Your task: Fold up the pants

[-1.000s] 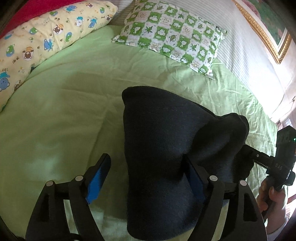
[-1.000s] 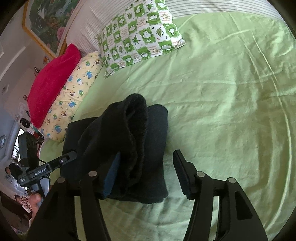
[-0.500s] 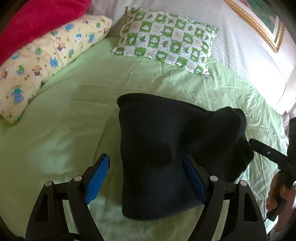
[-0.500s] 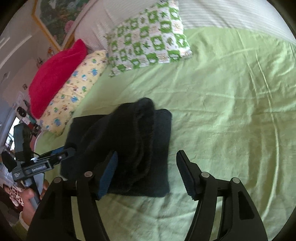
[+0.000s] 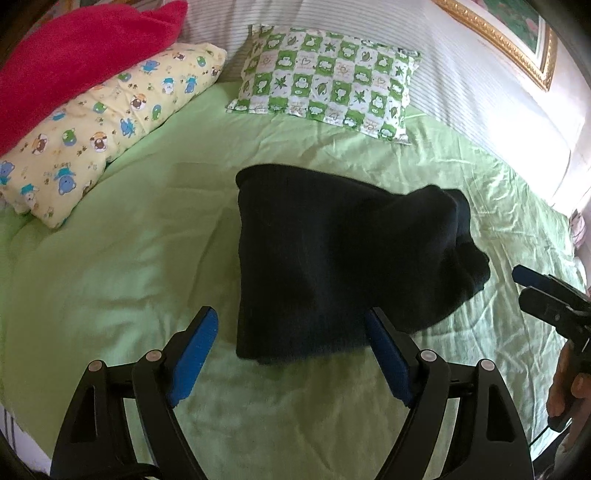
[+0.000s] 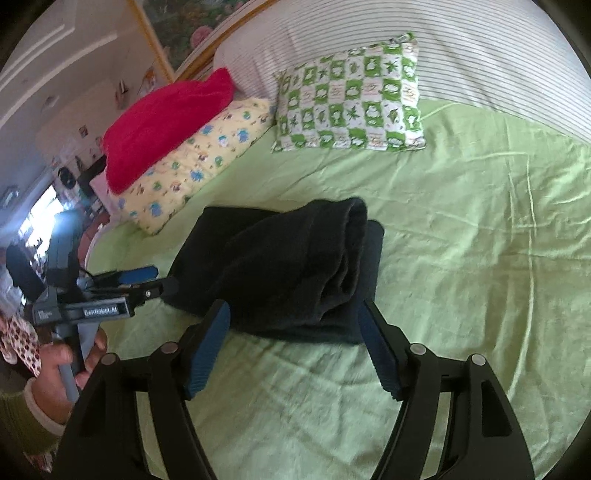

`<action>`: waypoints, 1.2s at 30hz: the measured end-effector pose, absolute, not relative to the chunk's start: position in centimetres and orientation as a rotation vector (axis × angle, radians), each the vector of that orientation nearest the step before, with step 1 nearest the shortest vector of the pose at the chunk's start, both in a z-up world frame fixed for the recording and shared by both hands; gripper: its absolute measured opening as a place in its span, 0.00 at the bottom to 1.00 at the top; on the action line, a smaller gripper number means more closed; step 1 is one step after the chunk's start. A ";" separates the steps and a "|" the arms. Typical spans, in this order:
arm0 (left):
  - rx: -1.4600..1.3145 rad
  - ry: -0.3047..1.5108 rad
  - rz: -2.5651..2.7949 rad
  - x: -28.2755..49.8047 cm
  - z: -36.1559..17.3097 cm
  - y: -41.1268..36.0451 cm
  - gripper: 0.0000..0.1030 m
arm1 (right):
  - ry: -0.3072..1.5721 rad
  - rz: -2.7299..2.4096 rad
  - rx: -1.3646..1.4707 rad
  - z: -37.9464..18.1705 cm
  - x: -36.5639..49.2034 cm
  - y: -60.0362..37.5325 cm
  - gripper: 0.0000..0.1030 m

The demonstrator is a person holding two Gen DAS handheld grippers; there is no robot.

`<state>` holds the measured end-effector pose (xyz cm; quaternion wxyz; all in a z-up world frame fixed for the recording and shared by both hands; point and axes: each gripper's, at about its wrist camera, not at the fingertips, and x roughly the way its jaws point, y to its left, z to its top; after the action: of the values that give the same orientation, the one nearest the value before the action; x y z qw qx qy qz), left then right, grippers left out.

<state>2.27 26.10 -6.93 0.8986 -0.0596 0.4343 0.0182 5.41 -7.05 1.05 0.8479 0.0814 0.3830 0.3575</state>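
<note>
The dark pants (image 5: 332, 251) lie folded in a thick bundle on the green bed sheet (image 5: 129, 258). In the right wrist view the pants (image 6: 288, 266) show a rolled fold along their right side. My left gripper (image 5: 291, 325) is open and empty, just in front of the bundle's near edge. My right gripper (image 6: 295, 314) is open and empty, also just short of the bundle. The left gripper shows in the right wrist view (image 6: 140, 280) at the pants' left edge. The right gripper shows at the right edge of the left wrist view (image 5: 532, 284).
A green-and-white checked pillow (image 5: 328, 77), a yellow cartoon pillow (image 5: 99, 129) and a red blanket (image 5: 66, 59) lie at the head of the bed. A striped bolster (image 6: 424, 48) lies behind them. A framed picture (image 5: 517, 33) hangs on the wall.
Both grippers have drawn back from the pants, which have dropped flat onto the sheet. The bundle, earlier raised between the fingers, now lies beyond the fingertips.
</note>
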 end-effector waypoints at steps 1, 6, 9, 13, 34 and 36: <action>-0.113 0.903 0.041 2.0 -7.0 25.9 0.80 | 0.808 0.757 0.158 1.0 5.1 -6.9 0.70; -0.071 0.927 0.047 1.1 -7.5 25.1 0.80 | 0.823 0.747 0.113 0.2 4.2 -6.4 0.71; -0.058 0.933 0.043 0.7 -7.7 24.9 0.81 | 0.827 0.739 0.095 -0.1 3.7 -6.3 0.71; -0.029 0.934 0.059 0.0 -7.8 24.5 0.81 | 0.829 0.733 0.061 -0.4 3.2 -6.0 0.71; 0.033 0.906 0.089 -2.0 -8.7 24.4 0.82 | 0.803 0.742 0.087 -1.7 2.0 -5.3 0.78; 0.027 0.907 0.082 -2.0 -8.8 24.5 0.82 | 0.800 0.746 0.082 -1.7 2.1 -5.1 0.78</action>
<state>-1.97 24.52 -8.80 0.8979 0.0128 0.4381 0.0398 2.10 -5.07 -1.68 0.8534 0.0387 0.3801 0.3545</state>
